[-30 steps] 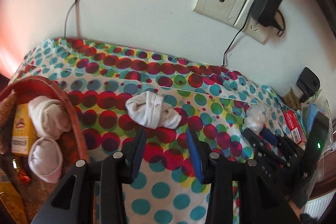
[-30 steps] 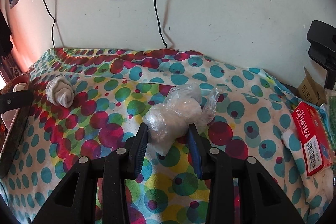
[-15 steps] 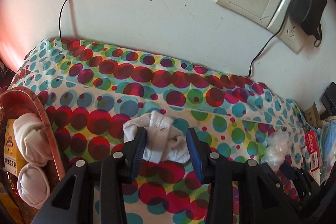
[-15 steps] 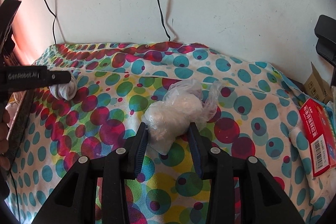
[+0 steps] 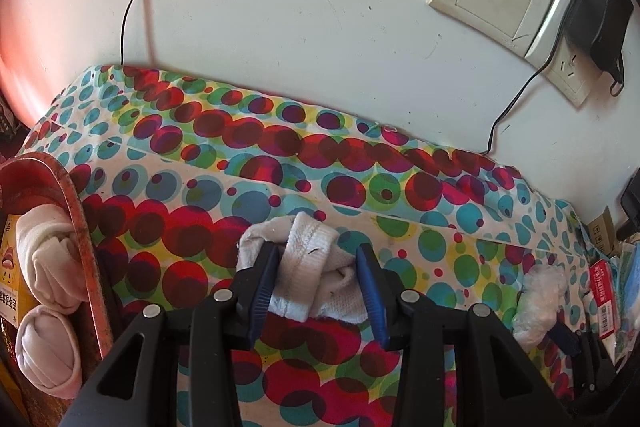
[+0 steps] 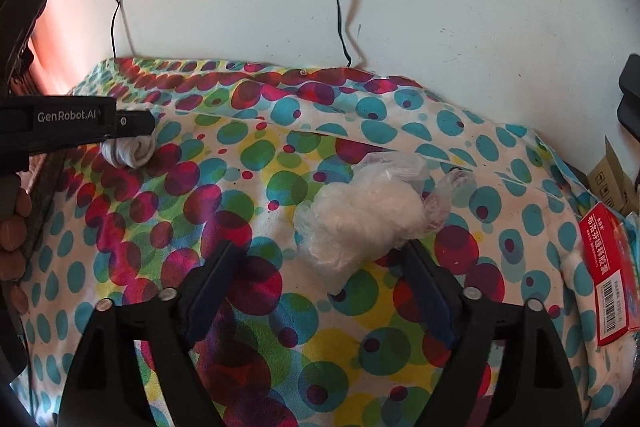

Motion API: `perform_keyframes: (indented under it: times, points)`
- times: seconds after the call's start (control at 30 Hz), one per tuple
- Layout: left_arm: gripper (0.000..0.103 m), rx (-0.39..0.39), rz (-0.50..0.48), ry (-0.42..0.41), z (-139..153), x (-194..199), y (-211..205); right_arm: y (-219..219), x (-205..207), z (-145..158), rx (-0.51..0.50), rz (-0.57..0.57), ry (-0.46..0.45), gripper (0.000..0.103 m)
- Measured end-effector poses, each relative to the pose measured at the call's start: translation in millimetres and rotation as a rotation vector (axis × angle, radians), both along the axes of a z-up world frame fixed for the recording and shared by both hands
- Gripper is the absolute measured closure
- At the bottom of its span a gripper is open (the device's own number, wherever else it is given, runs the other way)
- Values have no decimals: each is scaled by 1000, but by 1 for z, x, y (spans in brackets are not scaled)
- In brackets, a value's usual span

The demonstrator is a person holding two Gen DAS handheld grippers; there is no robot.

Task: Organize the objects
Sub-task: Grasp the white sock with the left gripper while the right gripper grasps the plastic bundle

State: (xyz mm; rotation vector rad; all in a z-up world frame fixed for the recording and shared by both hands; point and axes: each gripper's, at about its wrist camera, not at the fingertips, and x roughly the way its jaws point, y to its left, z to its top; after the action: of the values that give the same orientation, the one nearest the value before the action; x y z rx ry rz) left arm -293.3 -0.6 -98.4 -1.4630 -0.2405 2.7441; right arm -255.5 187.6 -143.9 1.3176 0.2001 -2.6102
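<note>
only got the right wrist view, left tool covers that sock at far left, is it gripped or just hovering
Observer: The left gripper has its fingers pressed on both sides of the rolled white sock, which lies on the spotted cloth.
Operator: ok anything past the left edge i cant see
Observer: Yes, a red basket sits there, with two more rolled socks inside.
Operator: anything else in it
Observer: A yellow packet is wedged beside those socks.
Operator: and my bag
Observer: Seen from the left, the plastic bag rests on the cloth at the tip of a right gripper finger.
</note>
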Motion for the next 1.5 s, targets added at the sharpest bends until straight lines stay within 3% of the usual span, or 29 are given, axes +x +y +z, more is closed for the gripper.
perform_keyframes:
  times: [0.03, 0.07, 0.3, 0.5, 0.67, 0.83, 0.9, 0.97, 1.1, 1.23, 1.3, 1.37, 1.43, 1.5]
  points:
    - [61, -17, -6, 11, -1, 1, 2, 1, -1, -1, -8, -1, -5, 12]
    - [60, -31, -11, 22, -2, 2, 4, 1, -3, -3, -16, 0, -18, 0]
    - [57, -16, -5, 136, -10, 14, 1, -2, -4, -2, -3, 4, -24, 0]
    - [56, 27, -3, 135, -10, 12, -4, 0, -3, -2, -3, 4, -24, 0]
    - [56, -49, -7, 123, -10, 11, 7, 1, -3, -2, -4, 4, -24, 0]
    - [56, -53, -7, 123, -11, 11, 7, -1, -2, 0, 1, 0, -19, 1]
    - [56, -39, -7, 125, -11, 11, 6, -2, 1, 4, -6, 9, 6, 14]
    - [56, -30, -7, 126, -11, 11, 5, -2, 3, 7, -20, 20, 21, 16]
    - [56, 9, -5, 132, -12, 12, 0, 3, 1, 8, -43, 2, 17, 39]
    - [56, 51, -3, 139, -12, 13, -6, 6, 0, 7, -57, -8, 23, 48]
    - [56, 64, -3, 141, -11, 13, -8, 5, 2, 9, -42, -10, 33, 60]
    - [56, 60, -3, 141, -11, 13, -8, 6, 4, 8, -26, -16, 34, 62]
    - [56, 50, -3, 139, -11, 13, -7, 7, 3, 9, -35, -18, 31, 60]
    - [56, 54, -3, 140, -11, 13, -7, 11, 3, 9, -38, -38, 29, 22]
